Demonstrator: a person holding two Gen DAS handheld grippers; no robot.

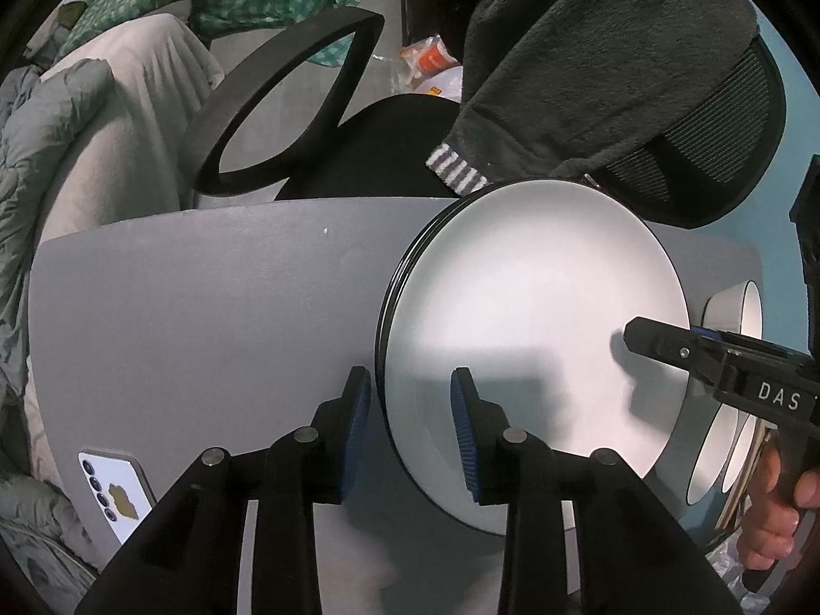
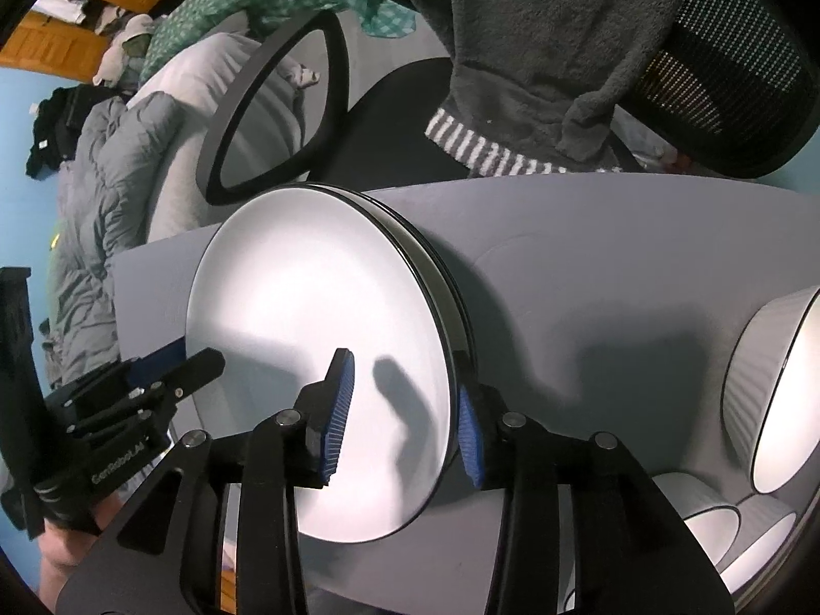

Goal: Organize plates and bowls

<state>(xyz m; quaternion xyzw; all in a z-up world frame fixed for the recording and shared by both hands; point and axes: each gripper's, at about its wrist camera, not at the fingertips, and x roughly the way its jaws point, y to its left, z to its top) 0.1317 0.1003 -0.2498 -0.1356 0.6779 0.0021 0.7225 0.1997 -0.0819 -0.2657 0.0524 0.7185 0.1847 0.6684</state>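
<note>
From the left wrist, the left tool (image 1: pixel 410 428) straddles the near rim of the top plate (image 1: pixel 533 318) on the plate stack (image 1: pixel 405 277), jaws narrowly parted, pads apparently clear of the rim. The stack sits on the grey worktop (image 1: pixel 205 307), with a phone (image 1: pixel 115 487) well left of it. A sideways pull could snag the rim and skew the stack.

From the right wrist, the right tool (image 2: pixel 405 423) brackets the opposite rim likewise, holding nothing. White bowls (image 2: pixel 769 394) stand right of the stack; a swing outward could knock them.
</note>
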